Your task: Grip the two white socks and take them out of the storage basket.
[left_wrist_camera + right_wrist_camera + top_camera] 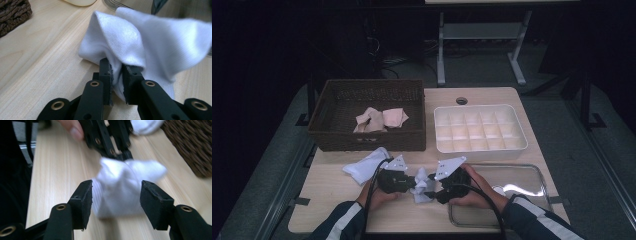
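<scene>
White ribbed knit, the bunched sock (421,184) lies crumpled on the desk (332,200) between both grippers. The left gripper (117,75) has its fingers clamped on a fold, while the right gripper (115,195) has its fingers apart, straddling the sock without pressing. The sock's far end is blurred in the right gripper view.
</scene>
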Motion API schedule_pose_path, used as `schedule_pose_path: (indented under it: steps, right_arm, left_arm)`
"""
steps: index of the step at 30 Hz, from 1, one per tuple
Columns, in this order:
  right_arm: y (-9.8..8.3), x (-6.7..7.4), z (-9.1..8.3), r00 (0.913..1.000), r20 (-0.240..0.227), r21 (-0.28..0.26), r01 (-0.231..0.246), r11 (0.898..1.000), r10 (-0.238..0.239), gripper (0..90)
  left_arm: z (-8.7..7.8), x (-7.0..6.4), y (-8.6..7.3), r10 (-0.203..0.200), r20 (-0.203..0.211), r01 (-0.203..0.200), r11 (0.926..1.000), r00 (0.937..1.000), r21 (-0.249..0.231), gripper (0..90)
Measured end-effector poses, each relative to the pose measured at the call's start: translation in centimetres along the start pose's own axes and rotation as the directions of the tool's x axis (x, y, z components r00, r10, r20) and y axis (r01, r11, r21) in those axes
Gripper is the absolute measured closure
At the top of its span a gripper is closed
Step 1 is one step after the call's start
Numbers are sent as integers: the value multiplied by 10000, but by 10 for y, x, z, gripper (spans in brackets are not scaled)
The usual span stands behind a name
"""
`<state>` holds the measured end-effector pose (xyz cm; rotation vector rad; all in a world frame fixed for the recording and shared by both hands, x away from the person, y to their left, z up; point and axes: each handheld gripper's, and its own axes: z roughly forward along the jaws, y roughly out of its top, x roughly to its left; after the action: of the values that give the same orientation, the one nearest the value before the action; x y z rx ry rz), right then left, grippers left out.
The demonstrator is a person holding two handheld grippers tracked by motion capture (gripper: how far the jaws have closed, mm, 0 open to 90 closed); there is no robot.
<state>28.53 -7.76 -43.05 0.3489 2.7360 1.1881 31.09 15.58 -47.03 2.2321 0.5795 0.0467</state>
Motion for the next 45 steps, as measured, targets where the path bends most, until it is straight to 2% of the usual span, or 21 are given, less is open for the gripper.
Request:
schedule_pose_path:
  steps: [1,7,10,14,15,16,18,20,23,25,30,31,32,34,35,36,37,40,41,44,45]
  right_arm:
    - [-6,1,-4,9989,53,123,-466,9988,465,415]
    - [-18,1,1,9973,274,601,-692,9958,677,370]
    - [-19,1,14,9935,115,774,-1134,9905,1128,360]
    - [-18,4,24,9945,638,975,-888,9913,829,476]
    - [-18,2,25,9923,827,831,-991,9916,922,660]
    - [-18,2,25,9923,827,831,-991,9916,922,660]
    - [-16,-1,19,9889,1159,591,-1002,9932,929,815]
    - [-16,-3,15,9863,1367,591,-1012,9931,924,827]
    - [-13,-12,-6,9679,2353,-37,-901,9959,885,842]
    - [-9,-14,-15,9615,2619,-253,-793,9965,831,841]
    - [-7,-10,-19,9552,2932,-166,-376,9992,408,800]
    - [-7,-8,-17,9557,2931,-92,-270,9996,285,787]
    - [-7,-4,-14,9635,2675,19,-55,10000,48,758]
    - [-7,-2,-12,9702,2424,78,12,10000,-31,758]
    - [-6,5,-10,9788,2007,112,384,9992,-399,766]
    - [-6,5,-10,9788,2007,112,384,9992,-399,766]
    - [-4,8,-9,9861,1582,113,505,9987,-516,760]
    - [-3,16,-3,9919,710,359,1034,9940,-1058,743]
    - [-4,20,1,9911,495,453,1217,9915,-1239,706]
    - [-4,18,1,9892,570,384,1330,9904,-1351,635]
    - [-3,14,-2,9931,887,346,745,9966,-773,599]
  left_arm:
    - [0,0,0,-53,-6,53,10000,10000,-39,791]
    - [0,0,0,-37,9,37,10000,10000,-1,791]
    - [0,0,0,-55,-23,55,10000,10000,-15,790]
    - [0,-1,0,-46,-48,46,10000,10000,-41,792]
    - [-1,-2,1,-19,-156,18,10000,9999,-64,808]
    - [-1,-2,1,-19,-156,18,10000,9999,-64,816]
    - [-5,-4,2,189,-397,-196,9996,9990,-179,827]
    - [-7,-4,3,191,-419,-201,9995,9989,-228,830]
    - [-25,-4,5,323,-893,-370,9980,9955,-515,830]
    - [-36,-4,4,101,-955,-186,9959,9954,-887,829]
    - [-54,-4,-1,-138,-1400,-3,9950,9901,-1002,826]
    - [-57,-5,-4,-222,-1522,71,9951,9881,-990,823]
    - [-62,-5,-11,-564,-1885,402,9953,9805,-885,784]
    - [-66,-5,-16,-769,-1984,610,9945,9771,-853,744]
    - [-73,-7,-24,-989,-2191,828,9932,9707,-817,683]
    - [-73,-7,-24,-989,-2191,828,9932,9707,-817,608]
    - [-77,-8,-28,-1182,-2527,1010,9917,9603,-801,608]
    - [-86,-13,-35,-1222,-2646,1040,9912,9566,-815,522]
    - [-87,-15,-36,-1315,-2721,1104,9897,9532,-913,430]
    - [-91,-17,-38,-1400,-2806,1155,9880,9495,-1022,382]
    - [-92,-18,-38,-1357,-2805,1107,9885,9502,-1034,370]
